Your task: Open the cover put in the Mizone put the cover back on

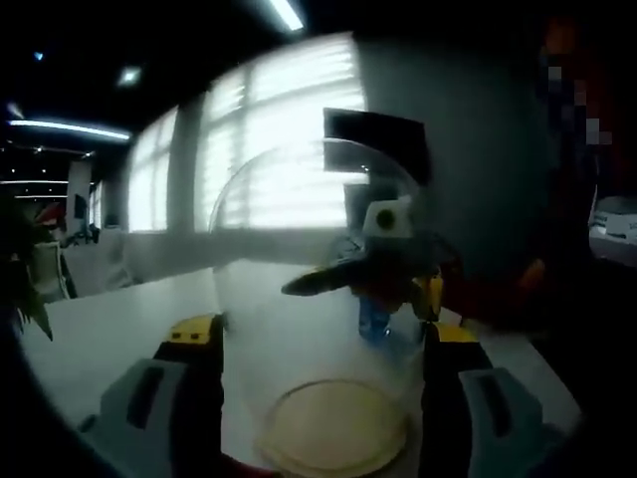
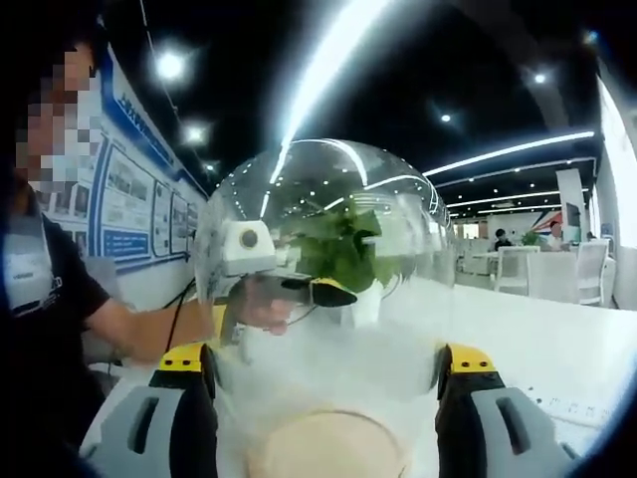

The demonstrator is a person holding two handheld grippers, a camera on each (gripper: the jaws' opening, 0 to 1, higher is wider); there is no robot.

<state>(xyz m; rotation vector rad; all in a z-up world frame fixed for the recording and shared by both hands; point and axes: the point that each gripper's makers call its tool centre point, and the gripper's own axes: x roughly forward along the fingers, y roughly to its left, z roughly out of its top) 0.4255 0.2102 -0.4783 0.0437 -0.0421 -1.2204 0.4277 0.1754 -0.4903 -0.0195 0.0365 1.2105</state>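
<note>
A dim office with long white ceiling light strips (image 2: 328,60), tall bright blind-covered windows (image 1: 269,149), a pale white tabletop (image 2: 557,349), blue-and-white wall posters (image 2: 139,189) and possibly white chairs (image 2: 557,269) beyond.

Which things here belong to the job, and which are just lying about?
Job in hand: clear cover; left tool and right tool, both clamped on it.
Lying about: potted plant; white table; wall posters.
</note>
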